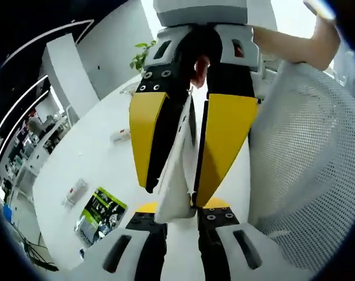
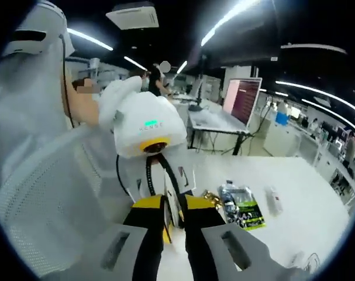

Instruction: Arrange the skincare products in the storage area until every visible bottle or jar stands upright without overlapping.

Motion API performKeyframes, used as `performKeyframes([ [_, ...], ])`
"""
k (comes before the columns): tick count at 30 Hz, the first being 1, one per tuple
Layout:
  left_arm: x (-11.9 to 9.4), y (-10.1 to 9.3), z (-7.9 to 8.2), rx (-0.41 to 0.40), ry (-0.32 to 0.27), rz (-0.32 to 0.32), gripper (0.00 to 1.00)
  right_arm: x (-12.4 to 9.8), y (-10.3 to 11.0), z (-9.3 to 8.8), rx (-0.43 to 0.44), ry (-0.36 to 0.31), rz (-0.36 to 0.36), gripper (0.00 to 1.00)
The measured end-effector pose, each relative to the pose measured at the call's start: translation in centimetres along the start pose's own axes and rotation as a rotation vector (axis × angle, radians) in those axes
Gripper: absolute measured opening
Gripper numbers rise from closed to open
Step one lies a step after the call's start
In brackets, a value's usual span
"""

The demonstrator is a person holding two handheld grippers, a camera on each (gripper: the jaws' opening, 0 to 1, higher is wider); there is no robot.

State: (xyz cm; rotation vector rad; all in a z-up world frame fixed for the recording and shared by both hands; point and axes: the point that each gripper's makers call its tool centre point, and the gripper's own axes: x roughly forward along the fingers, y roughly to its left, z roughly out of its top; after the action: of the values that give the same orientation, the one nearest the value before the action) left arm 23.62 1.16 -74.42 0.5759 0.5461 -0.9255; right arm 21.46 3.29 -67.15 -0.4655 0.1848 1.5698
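From where the left gripper view looks, the left gripper [image 1: 178, 212] and the right gripper [image 1: 192, 140] meet nose to nose, both clamped on the same white fabric flap [image 1: 176, 175] that hangs between their yellow pads. The right gripper view shows the same pinch from the other side, right gripper [image 2: 172, 219] below, left gripper [image 2: 165, 193] beyond it. Beside them stands a white mesh storage bag [image 1: 309, 175]. Farther out on the white table [image 1: 101, 170] lie a green-and-black packet [image 1: 101, 212], a small white tube [image 1: 75, 191] and another white tube [image 1: 120, 135]. A monitor [image 2: 243, 99] glows far behind.
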Motion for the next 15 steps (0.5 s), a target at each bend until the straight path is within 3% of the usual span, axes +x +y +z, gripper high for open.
performKeyframes([
  [4,0.03,-0.02,-0.23,0.008,0.011,-0.01,0.17,0.16,0.41,0.11,0.001,-0.006,0.021,0.1],
  [12,-0.11,-0.06,-0.29,-0.02,0.025,-0.027,0.18,0.05,0.14,0.15,0.104,-0.033,0.029,0.1],
  [13,-0.26,-0.25,-0.45,-0.052,0.037,-0.043,0.18,0.07,0.26,0.26,0.161,-0.043,0.035,0.1],
  [15,-0.45,-0.47,-0.4,-0.082,0.022,-0.072,0.18,0.07,-0.01,0.26,0.159,-0.045,0.03,0.1],
])
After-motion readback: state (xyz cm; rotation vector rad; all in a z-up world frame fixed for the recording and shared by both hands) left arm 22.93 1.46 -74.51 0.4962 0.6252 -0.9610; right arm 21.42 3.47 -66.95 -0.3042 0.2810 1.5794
